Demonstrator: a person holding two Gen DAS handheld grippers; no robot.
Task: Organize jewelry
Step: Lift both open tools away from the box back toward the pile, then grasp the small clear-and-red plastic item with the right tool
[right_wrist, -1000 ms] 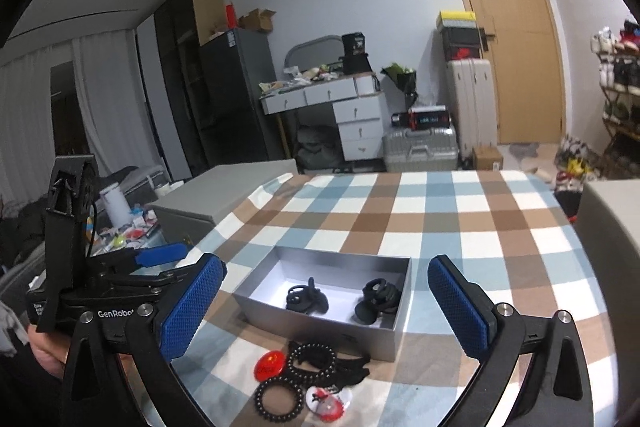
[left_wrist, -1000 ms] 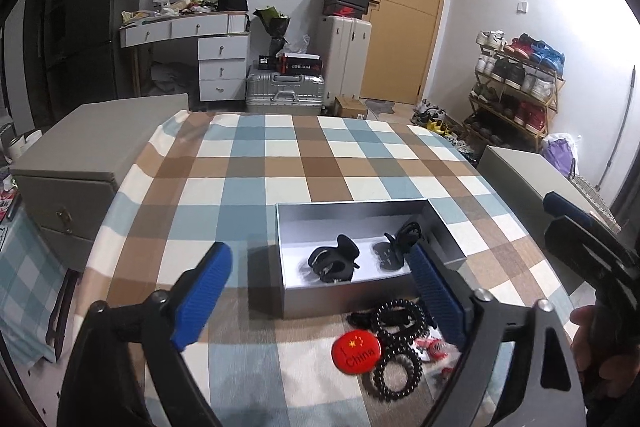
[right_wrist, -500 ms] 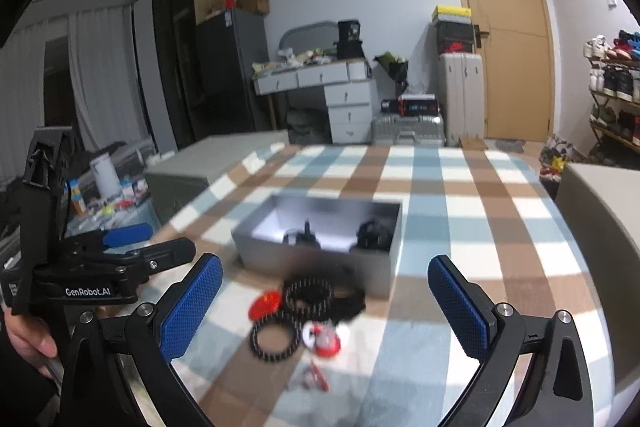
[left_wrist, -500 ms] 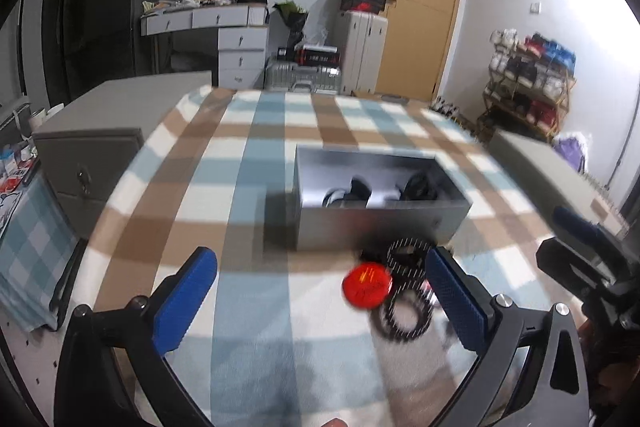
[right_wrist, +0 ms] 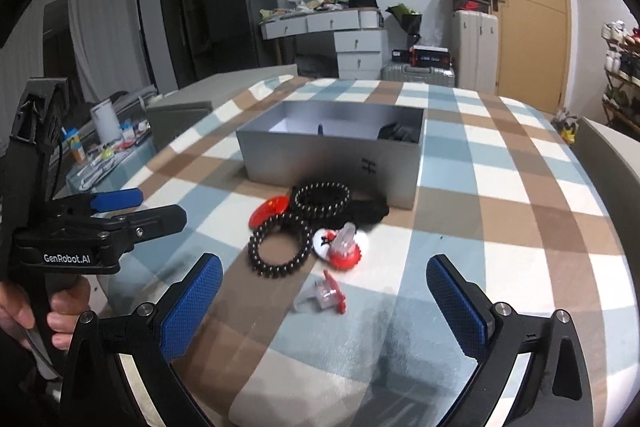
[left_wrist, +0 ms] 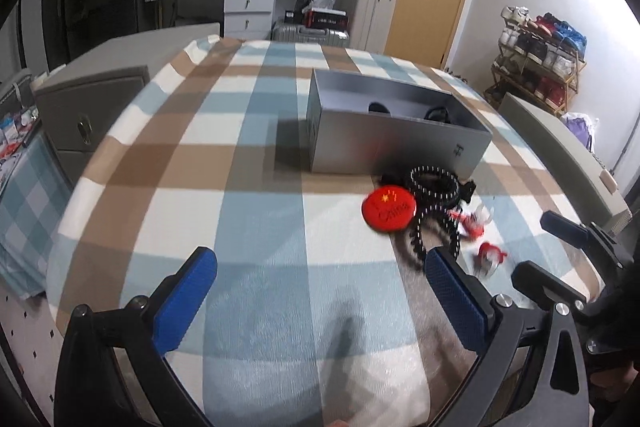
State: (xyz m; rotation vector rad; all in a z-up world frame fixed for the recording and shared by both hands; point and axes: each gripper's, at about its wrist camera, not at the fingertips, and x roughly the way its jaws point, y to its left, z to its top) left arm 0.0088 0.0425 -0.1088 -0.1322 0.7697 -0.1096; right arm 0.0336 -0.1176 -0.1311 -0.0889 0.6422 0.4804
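A grey open box point(left_wrist: 394, 139) point(right_wrist: 334, 155) stands on the checked cloth with dark hair clips inside, mostly hidden by its wall. In front of it lie a red round badge point(left_wrist: 389, 214) point(right_wrist: 270, 210), two black beaded bracelets point(right_wrist: 280, 247) point(right_wrist: 320, 197), a black item point(right_wrist: 370, 209) and small red and clear pieces point(right_wrist: 340, 245) point(right_wrist: 326, 295). My left gripper point(left_wrist: 320, 299) is open and empty, near the table's front edge, left of the pile. My right gripper point(right_wrist: 324, 303) is open and empty, just short of the pile.
The checked table point(left_wrist: 240, 187) drops off at its near edge. A grey cabinet point(left_wrist: 92, 95) stands to the left and a grey surface point(left_wrist: 560, 155) to the right. Desk, suitcases, door and shoe rack stand far behind.
Both grippers have pulled back and dropped lower, so the box now looks farther and its inside is mostly hidden. Both stay open. The items on the table have not moved.
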